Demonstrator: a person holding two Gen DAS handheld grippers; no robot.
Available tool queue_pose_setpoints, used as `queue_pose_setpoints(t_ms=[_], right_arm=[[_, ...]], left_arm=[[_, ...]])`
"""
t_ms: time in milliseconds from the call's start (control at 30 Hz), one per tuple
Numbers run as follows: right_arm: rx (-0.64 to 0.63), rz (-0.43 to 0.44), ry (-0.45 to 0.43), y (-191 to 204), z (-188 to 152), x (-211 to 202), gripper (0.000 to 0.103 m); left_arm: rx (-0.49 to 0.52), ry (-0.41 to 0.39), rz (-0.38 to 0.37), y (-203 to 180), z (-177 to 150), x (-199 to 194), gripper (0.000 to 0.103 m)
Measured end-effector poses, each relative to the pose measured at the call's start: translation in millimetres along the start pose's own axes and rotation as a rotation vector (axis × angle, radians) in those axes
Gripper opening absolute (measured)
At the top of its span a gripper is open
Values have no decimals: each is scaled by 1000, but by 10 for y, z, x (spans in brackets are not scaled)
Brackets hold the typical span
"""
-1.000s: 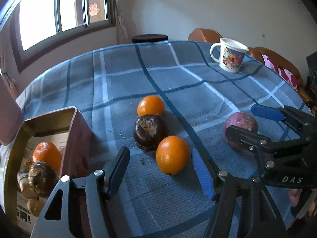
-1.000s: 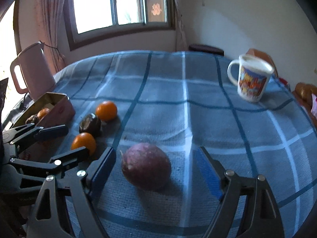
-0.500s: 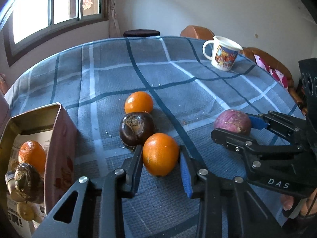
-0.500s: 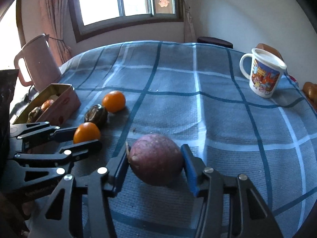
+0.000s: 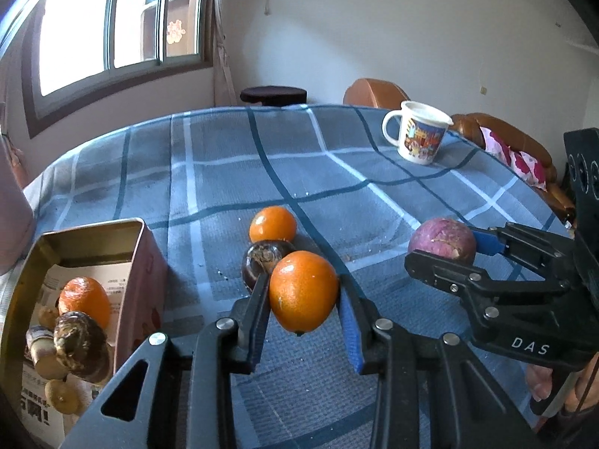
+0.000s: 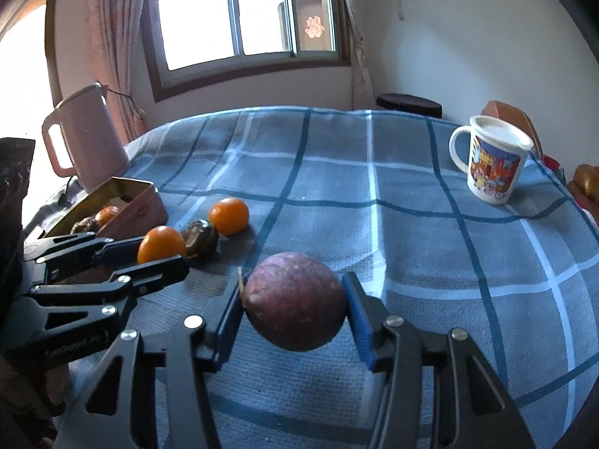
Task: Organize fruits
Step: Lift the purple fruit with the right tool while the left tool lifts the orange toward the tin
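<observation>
Fruit firm, round, light and slick-skinned: left gripper clamps orange across its middle, right gripper likewise clamps purple fruit, both likely roll-prone.

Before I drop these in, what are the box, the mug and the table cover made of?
The box looks like thin metal: shiny gold inner walls that mirror the fruit, pink painted outside. The mug looks like glazed ceramic or maybe enamel or plastic: smooth glossy white with a printed cartoon; I cannot tell which. The table cover looks like woven cloth, matte, with a coarse visible weave and blue checks.
</observation>
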State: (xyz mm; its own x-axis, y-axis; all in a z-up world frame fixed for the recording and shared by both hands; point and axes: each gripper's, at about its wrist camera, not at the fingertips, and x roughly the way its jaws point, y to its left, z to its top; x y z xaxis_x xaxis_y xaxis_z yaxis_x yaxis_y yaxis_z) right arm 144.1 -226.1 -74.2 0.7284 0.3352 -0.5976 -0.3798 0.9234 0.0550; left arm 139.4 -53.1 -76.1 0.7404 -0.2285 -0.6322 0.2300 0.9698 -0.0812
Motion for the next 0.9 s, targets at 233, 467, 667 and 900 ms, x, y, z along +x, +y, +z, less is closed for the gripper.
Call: queue_pose_setpoints(t_ms=[233, 467, 667, 900], right_arm=[[-14, 10, -51, 40, -5, -95, 54], [-30, 11, -95, 82, -13, -179, 54], [-35, 8, -119, 85, -22, -228, 54], [-43, 6, -153, 96, -38, -286, 54]], left_arm=[[-5, -45, 12, 25, -10, -93, 37], [-3, -86, 40, 18, -16, -169, 37], [8, -112, 58, -3, -23, -220, 37], [16, -144, 78, -22, -33, -278, 37]])
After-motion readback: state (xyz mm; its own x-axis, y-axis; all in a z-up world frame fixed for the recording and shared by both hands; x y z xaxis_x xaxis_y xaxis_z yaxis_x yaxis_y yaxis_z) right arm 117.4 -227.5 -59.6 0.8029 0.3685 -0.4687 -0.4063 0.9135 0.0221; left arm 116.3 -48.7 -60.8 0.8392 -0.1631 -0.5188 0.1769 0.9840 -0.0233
